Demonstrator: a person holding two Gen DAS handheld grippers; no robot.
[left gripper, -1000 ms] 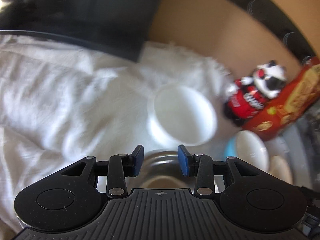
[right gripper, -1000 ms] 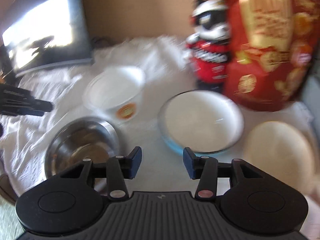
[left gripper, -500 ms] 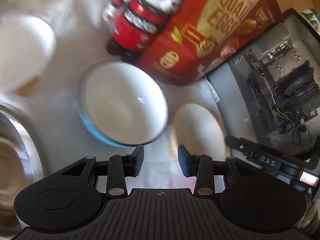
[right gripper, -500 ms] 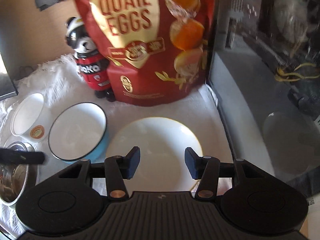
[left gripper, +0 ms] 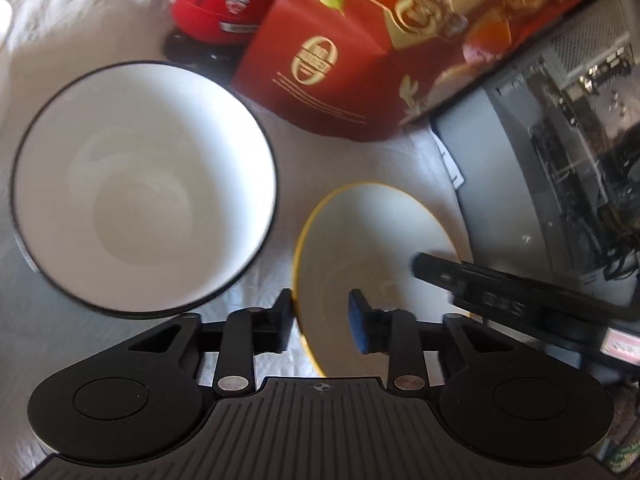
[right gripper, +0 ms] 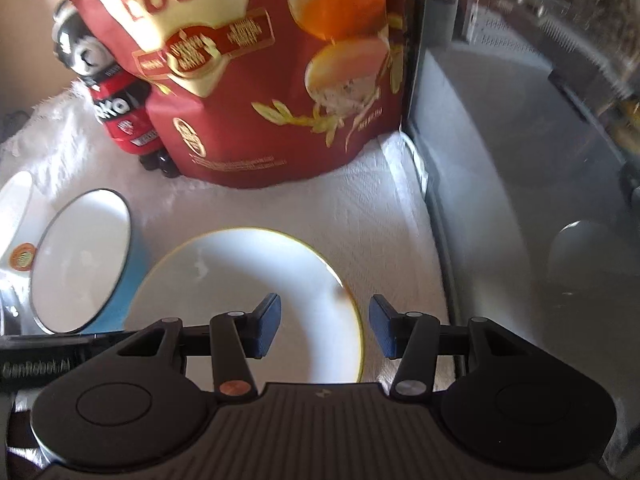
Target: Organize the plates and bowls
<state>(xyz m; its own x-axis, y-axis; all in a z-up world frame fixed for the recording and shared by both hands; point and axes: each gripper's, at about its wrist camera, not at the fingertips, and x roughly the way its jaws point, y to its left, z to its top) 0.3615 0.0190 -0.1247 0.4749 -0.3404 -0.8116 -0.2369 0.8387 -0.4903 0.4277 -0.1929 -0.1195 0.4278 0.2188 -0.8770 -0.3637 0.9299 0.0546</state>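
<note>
Plate (right gripper: 240,280), white with thin yellow rim

- The right claw (right gripper: 325,326) hangs over the right rim of a round white plate with a thin yellow edge (right gripper: 240,276), jaws apart and pressing on nothing.
- A white bowl with a blue outside and dark rim (right gripper: 80,264) sits just left of the plate.
- A red quail-egg pouch (right gripper: 272,80) stands behind, beside a panda figure in red (right gripper: 116,104), on the white cloth (right gripper: 360,208) over the surface.
</note>
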